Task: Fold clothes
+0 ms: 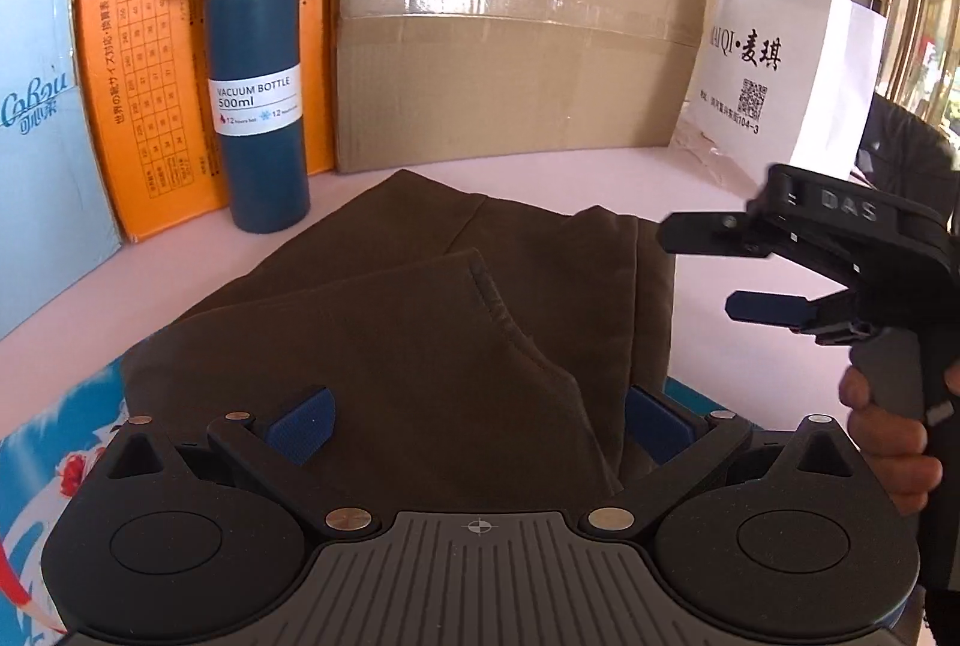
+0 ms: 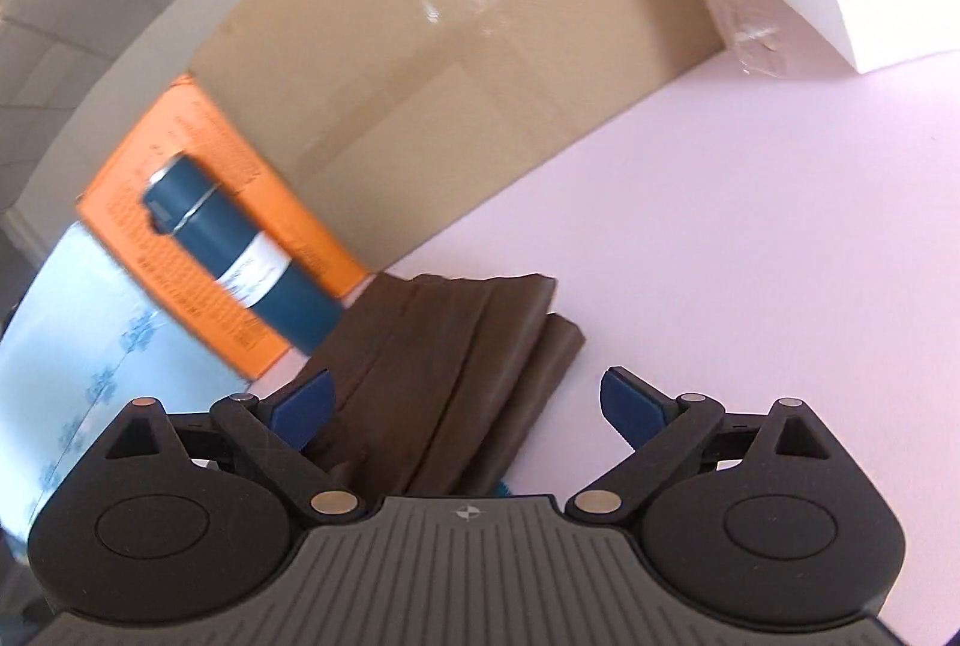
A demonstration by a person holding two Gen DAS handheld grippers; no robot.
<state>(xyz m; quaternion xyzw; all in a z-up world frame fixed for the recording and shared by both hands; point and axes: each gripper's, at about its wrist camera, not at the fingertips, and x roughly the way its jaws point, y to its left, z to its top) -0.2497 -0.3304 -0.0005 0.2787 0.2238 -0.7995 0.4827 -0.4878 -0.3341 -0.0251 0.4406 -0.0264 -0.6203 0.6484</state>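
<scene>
A dark brown garment [image 1: 432, 322] lies folded in layers on the pale pink table [image 1: 708, 178]. My left gripper [image 1: 477, 421] is open, its blue pads [image 1: 300, 424] spread over the garment's near edge. My right gripper [image 1: 714, 268] shows at the right of the left wrist view, held in a hand, open, just off the garment's right edge. In the right wrist view the right gripper [image 2: 465, 406] is open above the folded garment [image 2: 444, 382], which lies toward its left pad [image 2: 303, 406].
A blue vacuum bottle [image 1: 255, 75] stands at the back left beside an orange box [image 1: 138, 63] and a light blue box [image 1: 36, 117]. A large cardboard box [image 1: 510, 39] and a white box [image 1: 780, 75] line the back. A printed package [image 1: 54, 466] lies under the garment's left.
</scene>
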